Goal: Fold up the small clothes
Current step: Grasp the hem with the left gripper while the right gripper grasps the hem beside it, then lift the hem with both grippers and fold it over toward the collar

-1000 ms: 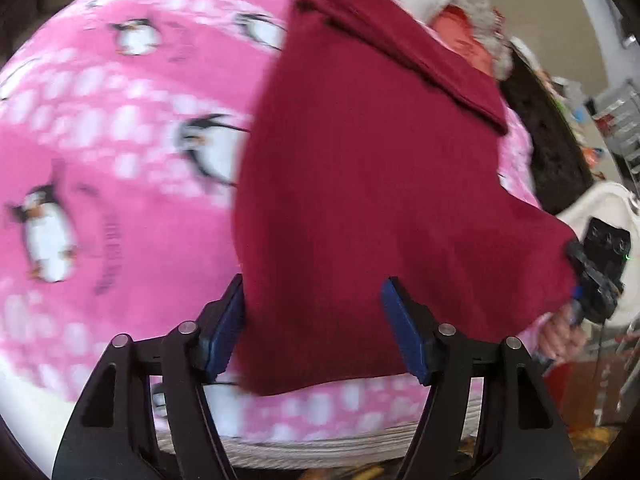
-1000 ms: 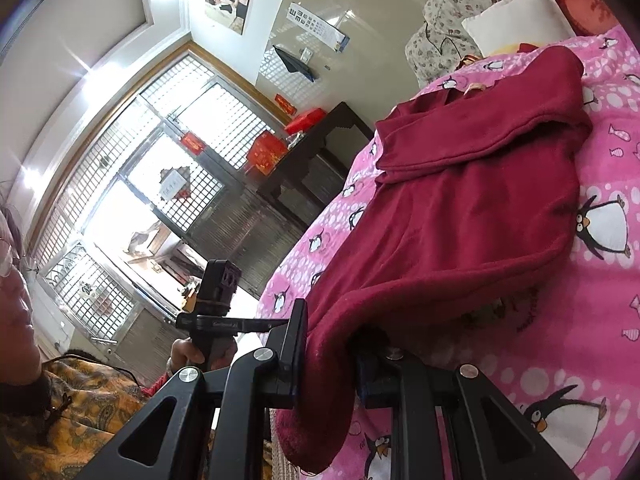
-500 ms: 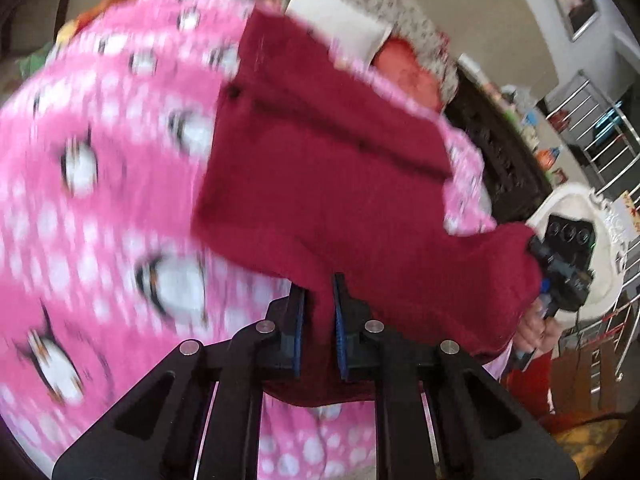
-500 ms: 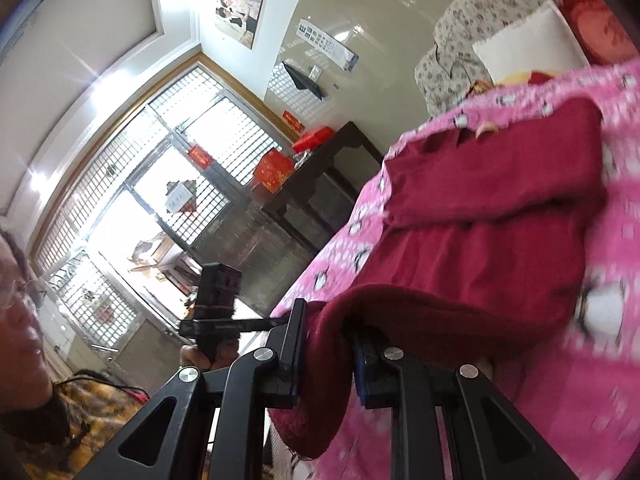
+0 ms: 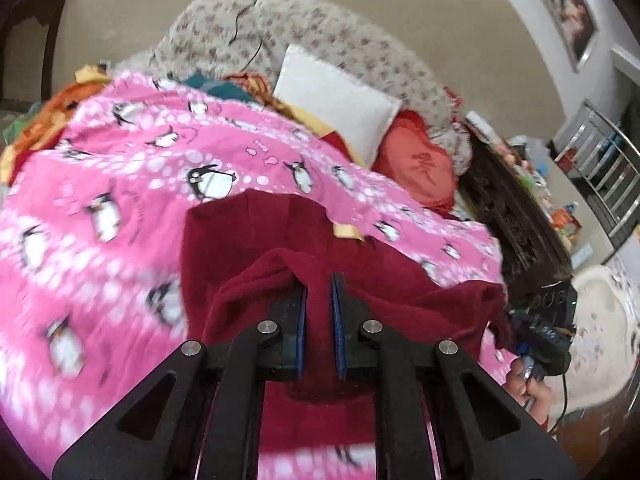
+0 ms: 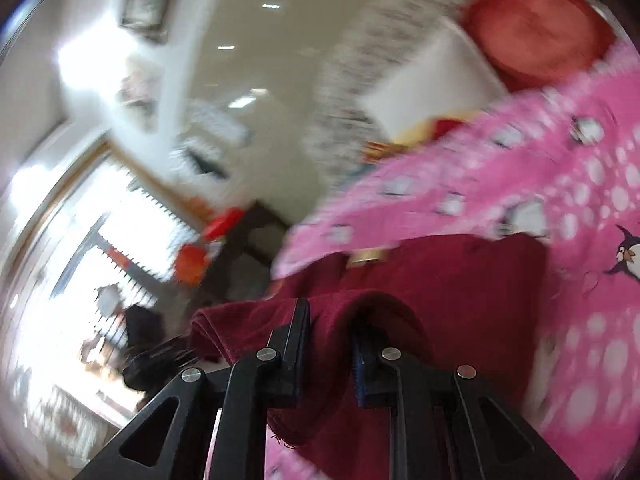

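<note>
A dark red fleece garment lies on a pink penguin blanket. My left gripper is shut on the garment's near edge and holds it raised, so the cloth bunches over both fingers. My right gripper is shut on the other near corner of the red garment, which drapes over its fingers. The right gripper also shows in the left wrist view, at the garment's right corner. The right wrist view is blurred.
A white pillow, a red cushion and a floral sofa back lie beyond the blanket. Dark wooden furniture stands to the right. Orange and teal cloths sit at the blanket's far left.
My left gripper closed on the garment's near edge. Both grippers lifted the near edge and carried it forward over the rest of the garment, which now looks much shorter.
</note>
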`<state>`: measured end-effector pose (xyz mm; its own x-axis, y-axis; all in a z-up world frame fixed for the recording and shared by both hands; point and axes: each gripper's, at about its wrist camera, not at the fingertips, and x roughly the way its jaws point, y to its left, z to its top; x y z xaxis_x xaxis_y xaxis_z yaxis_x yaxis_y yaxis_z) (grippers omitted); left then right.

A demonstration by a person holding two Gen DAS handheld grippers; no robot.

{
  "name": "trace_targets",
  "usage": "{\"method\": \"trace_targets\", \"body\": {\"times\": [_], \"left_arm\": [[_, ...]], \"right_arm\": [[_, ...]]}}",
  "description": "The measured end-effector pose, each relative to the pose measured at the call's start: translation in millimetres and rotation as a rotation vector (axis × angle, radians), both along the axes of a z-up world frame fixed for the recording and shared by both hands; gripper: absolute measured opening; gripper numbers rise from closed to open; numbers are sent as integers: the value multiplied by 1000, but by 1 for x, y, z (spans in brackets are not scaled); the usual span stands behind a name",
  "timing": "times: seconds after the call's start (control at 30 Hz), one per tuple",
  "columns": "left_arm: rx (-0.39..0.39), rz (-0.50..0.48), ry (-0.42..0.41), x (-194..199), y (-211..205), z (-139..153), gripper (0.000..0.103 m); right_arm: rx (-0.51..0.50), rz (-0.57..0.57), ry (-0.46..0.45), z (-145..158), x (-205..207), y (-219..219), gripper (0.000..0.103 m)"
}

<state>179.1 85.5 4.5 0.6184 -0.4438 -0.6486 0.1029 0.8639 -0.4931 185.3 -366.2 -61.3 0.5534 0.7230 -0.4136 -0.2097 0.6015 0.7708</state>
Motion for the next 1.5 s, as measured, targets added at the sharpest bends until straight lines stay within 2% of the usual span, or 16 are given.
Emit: {"method": "trace_targets", "body": {"times": [0.07, 0.13, 0.2, 0.27, 0.33, 0.5, 0.63, 0.7, 0.73, 0.8, 0.97, 1.03, 1.07, 1.27, 1.4, 1.5], "left_arm": [[-1, 41, 61, 29, 2, -19, 14], [11, 30, 53, 36, 0, -22, 23], [10, 22, 6, 33, 4, -13, 44], [21, 73, -77, 21, 13, 4, 80], [-16, 127, -148, 10, 25, 21, 87], [7, 98, -136, 5, 23, 24, 87], [49, 54, -93, 6, 3, 9, 87], [61, 49, -84, 9, -5, 3, 87], [65, 48, -80, 11, -9, 0, 87], [72, 41, -78, 17, -18, -5, 87], [145, 63, -73, 33, -34, -19, 87], [140, 79, -59, 38, -33, -24, 87], [136, 84, -54, 41, -31, -27, 87], [115, 154, 5, 57, -18, -43, 87], [135, 168, 9, 69, -15, -59, 87], [192, 165, -12, 73, -21, -63, 87]], "right_arm": [[-16, 0, 64, -10, 17, -3, 18], [32, -12, 31, -2, 13, -12, 19], [38, -24, -17, 11, 4, -19, 23], [24, -42, -34, 20, -4, -23, 26], [4, -65, -37, 27, -10, -19, 26], [52, -158, -40, 37, -22, -27, 28], [41, -131, -19, 48, -23, -24, 31], [1, -54, -23, 54, -23, -15, 36], [-29, 21, -10, 57, -22, -7, 44], [-39, 169, 36, 60, -23, 4, 46], [144, 114, -130, 89, -44, -26, 47], [47, 70, -204, 98, -50, -21, 47], [-72, 64, -198, 95, -48, -9, 47], [-495, -8, -117, 50, 4, 45, 43], [-600, -11, 17, 5, 50, 53, 38], [-626, -10, 31, 6, 58, 50, 37]]}}
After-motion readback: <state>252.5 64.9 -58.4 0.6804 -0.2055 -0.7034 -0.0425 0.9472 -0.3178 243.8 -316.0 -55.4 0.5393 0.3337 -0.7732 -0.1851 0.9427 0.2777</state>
